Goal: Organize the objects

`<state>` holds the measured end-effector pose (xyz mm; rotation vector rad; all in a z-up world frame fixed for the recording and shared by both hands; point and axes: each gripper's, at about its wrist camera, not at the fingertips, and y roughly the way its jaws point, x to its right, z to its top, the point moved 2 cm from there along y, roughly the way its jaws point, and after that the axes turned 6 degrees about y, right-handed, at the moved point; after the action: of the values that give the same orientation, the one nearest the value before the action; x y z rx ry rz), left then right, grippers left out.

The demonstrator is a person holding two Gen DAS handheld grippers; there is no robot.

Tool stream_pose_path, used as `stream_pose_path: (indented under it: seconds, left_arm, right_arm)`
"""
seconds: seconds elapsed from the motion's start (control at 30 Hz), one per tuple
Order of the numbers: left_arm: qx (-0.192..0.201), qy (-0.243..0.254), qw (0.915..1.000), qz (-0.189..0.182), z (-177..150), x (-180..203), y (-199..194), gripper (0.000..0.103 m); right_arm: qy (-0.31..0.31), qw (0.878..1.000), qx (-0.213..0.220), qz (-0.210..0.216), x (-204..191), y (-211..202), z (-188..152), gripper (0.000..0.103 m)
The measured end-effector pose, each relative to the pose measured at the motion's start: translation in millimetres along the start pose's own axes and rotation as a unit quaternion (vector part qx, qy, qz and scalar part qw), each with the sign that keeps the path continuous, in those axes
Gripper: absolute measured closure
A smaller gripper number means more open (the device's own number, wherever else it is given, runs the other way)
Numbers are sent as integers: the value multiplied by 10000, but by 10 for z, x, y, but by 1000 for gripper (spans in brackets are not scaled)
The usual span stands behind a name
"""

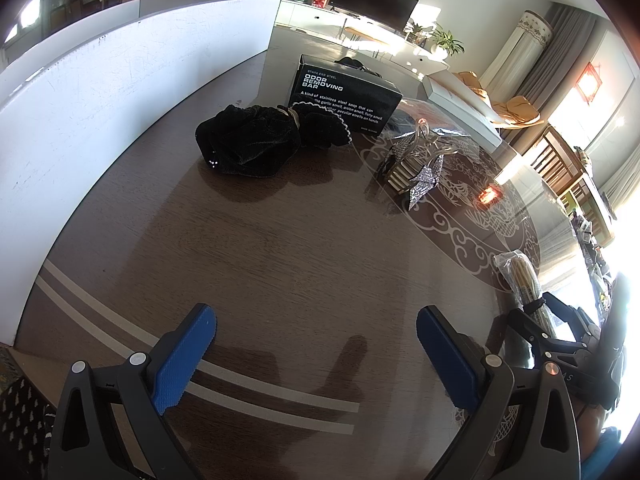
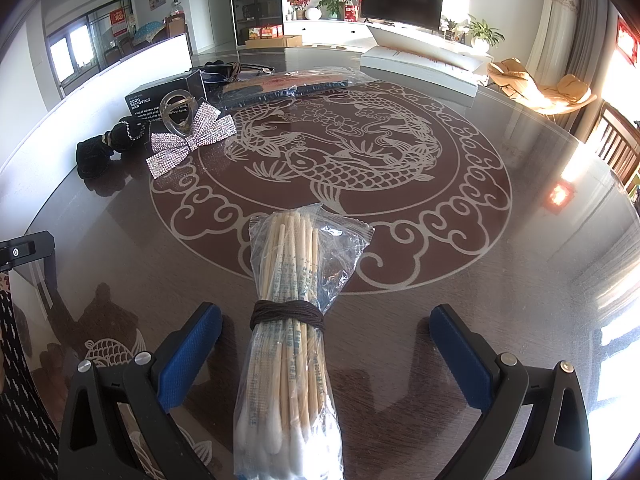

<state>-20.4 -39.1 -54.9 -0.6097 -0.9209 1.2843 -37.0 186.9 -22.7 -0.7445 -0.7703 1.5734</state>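
Observation:
A bag of long wooden cotton swabs (image 2: 290,332), tied with a dark band, lies on the glass table between the open jaws of my right gripper (image 2: 326,350), which do not touch it. It also shows in the left wrist view (image 1: 520,276) by the right gripper (image 1: 560,336). My left gripper (image 1: 316,354) is open and empty above bare table. Farther off lie a black velvet scrunchie (image 1: 248,144) (image 2: 96,152), a rhinestone bow hair clip (image 1: 416,168) (image 2: 188,132) and a black odor removing bar box (image 1: 344,96) (image 2: 160,98).
A white panel (image 1: 100,92) borders the table on the left. A flat plastic-wrapped dark item (image 2: 280,86) and a white flat box (image 2: 424,66) (image 1: 460,108) lie at the far side. The round table carries a carp pattern (image 2: 332,160).

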Motion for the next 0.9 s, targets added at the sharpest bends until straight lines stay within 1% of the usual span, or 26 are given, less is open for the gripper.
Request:
stream_pose_path:
  seconds: [0.27, 0.3, 0.4, 0.43, 0.53, 0.73, 0.9]
  left_arm:
    - [5, -16, 10000, -16, 0, -5, -2, 1]
    - [16, -45, 10000, -48, -1, -14, -6, 1]
    - [71, -213, 9991, -353, 1, -58, -30, 1]
    - [84, -257, 9988, -399, 0, -70, -35, 1]
    - [101, -305, 9985, -443, -1, -78, -42, 1]
    - [203, -146, 9987, -446, 7, -4, -87, 1]
    - [246, -141, 9985, -458, 17, 9, -102, 1]
  right_arm:
    - [0, 10000, 0, 0, 1, -1, 0, 0]
    - [0, 10000, 0, 0, 1, -1, 0, 0]
    - [0, 10000, 0, 0, 1, -1, 0, 0]
    - [0, 10000, 0, 0, 0, -1, 0, 0]
    - [0, 10000, 0, 0, 0, -1, 0, 0]
    - [0, 10000, 0, 0, 0, -1, 0, 0]
    - [0, 10000, 0, 1, 1, -2, 0, 0]
